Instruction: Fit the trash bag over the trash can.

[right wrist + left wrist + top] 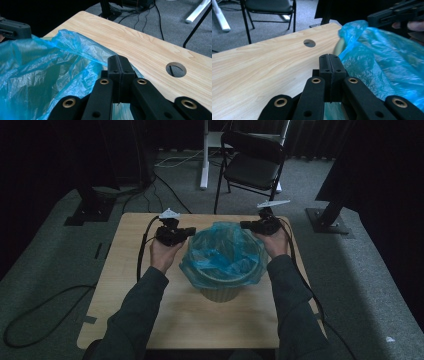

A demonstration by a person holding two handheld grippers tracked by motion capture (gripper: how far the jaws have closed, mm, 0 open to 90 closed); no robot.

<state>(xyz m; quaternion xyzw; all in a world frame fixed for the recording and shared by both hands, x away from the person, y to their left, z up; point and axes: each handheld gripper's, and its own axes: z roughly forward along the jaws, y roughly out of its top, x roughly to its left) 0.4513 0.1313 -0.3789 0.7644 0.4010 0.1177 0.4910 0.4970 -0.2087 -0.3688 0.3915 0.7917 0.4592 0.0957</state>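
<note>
On the pale wooden counter, a cream bin wears a crinkled blue plastic bag. The left hand-held gripper at nine o'clock and the right hand-held gripper at three each seem clamped on its rim. Probably mid-fitting; next, stretch the rim outward and down.

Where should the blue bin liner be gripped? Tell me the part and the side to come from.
Grip the blue liner by its loose rim film, which folds out over the bin. Come in from outside, at opposite sides. The film is thin and crumpled, so pinching a raised fold should hold. The left claw and right claw sit shut beside that rim.
</note>
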